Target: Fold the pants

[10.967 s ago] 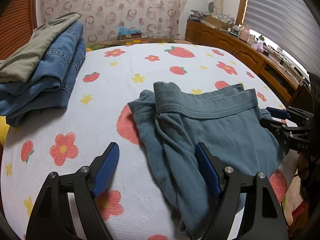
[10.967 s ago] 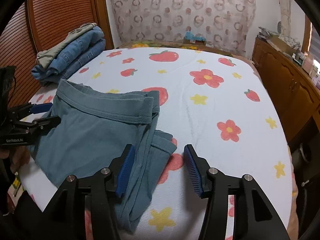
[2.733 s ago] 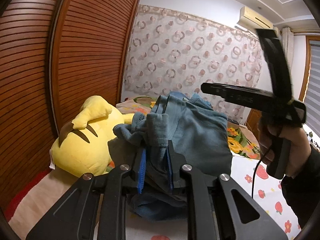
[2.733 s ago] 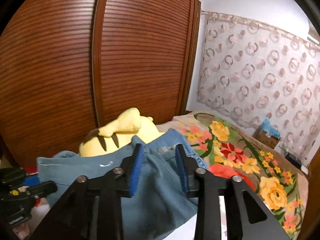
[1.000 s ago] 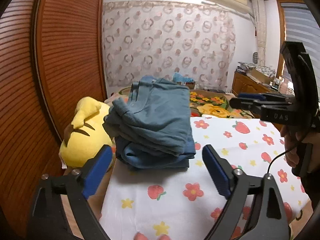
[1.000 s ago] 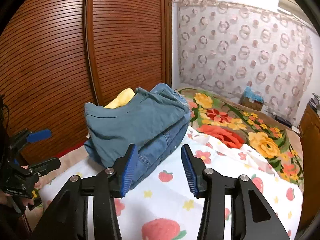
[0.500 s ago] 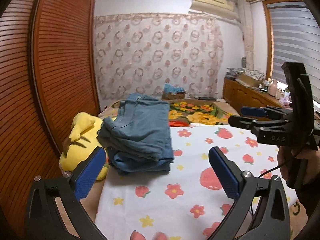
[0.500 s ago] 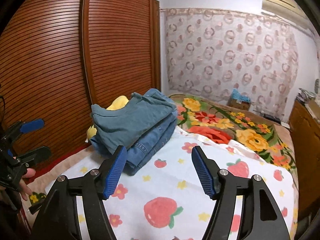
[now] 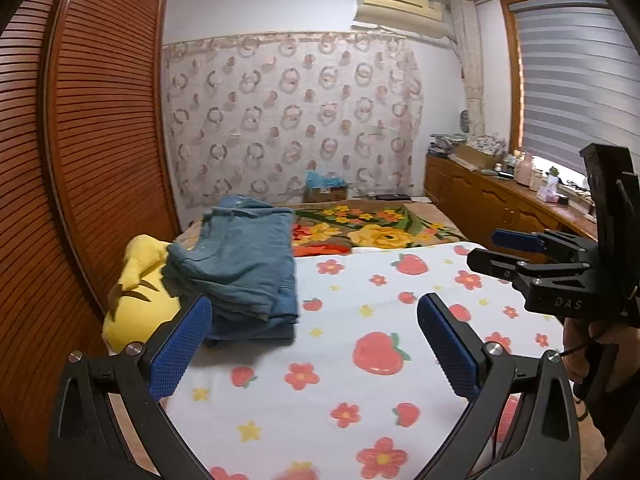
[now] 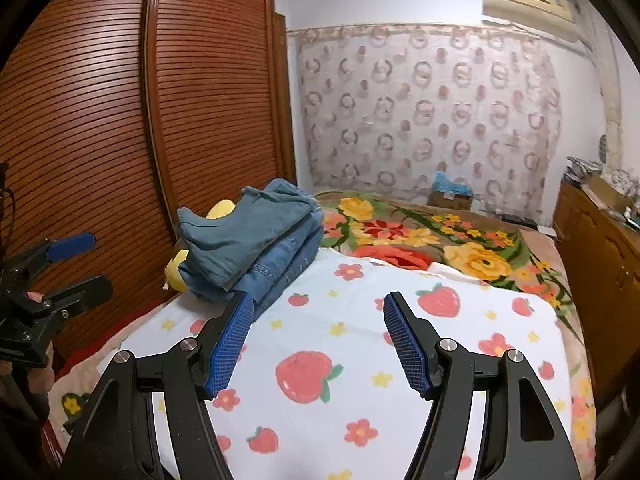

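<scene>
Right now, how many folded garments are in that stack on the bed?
2 show: grey-blue cotton pants on top, blue denim jeans beneath, stacked by the yellow plush toy. More may be hidden underneath.

The yellow plush toy [image 9: 136,280] is mostly hidden behind the stacked pants [image 9: 244,264]; dresser clutter [image 9: 472,148] too small to identify; bed's [image 10: 360,420] near edge cut off.

Soft daylight, fisheye warp, perhaps slight blur

Folded pants [image 9: 248,268] and plush toy [image 9: 136,280] lie on bed [image 9: 360,380].
</scene>
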### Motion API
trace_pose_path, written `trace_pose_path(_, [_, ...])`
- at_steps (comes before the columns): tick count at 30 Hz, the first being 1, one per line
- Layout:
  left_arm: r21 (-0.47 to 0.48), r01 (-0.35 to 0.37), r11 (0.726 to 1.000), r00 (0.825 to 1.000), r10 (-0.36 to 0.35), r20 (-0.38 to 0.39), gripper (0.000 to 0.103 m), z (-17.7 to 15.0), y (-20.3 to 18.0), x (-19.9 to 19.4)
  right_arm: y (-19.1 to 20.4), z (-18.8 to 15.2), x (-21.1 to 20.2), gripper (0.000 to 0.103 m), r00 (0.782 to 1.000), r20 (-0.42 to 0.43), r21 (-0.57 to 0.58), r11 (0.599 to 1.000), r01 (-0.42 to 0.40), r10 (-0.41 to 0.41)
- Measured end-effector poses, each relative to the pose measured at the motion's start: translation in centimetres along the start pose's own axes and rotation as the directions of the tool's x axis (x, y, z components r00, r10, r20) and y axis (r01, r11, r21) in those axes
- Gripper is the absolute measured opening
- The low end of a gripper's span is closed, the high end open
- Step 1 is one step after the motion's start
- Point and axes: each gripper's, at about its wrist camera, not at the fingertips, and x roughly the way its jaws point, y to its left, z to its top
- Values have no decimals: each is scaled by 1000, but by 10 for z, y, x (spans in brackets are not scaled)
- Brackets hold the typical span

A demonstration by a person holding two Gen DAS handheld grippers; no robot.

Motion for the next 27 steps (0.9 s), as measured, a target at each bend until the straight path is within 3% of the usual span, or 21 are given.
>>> trace_pose_path(3, [-1,34,999,999,-34,-9,103,-3,-11,-1,4,-4,-12,70,1000,5,6,1000,19,-19])
trace_pose_path(10, [15,43,999,998,-43,-41,103,-12,-34,0,10,-18,-40,70,998,31,16,999,47,-48])
trace_pose_path(27, [23,70,997,997,-69,-45,103,-15,-67,-5,25,-34,-73,70,974,-13,122,966,227,-227])
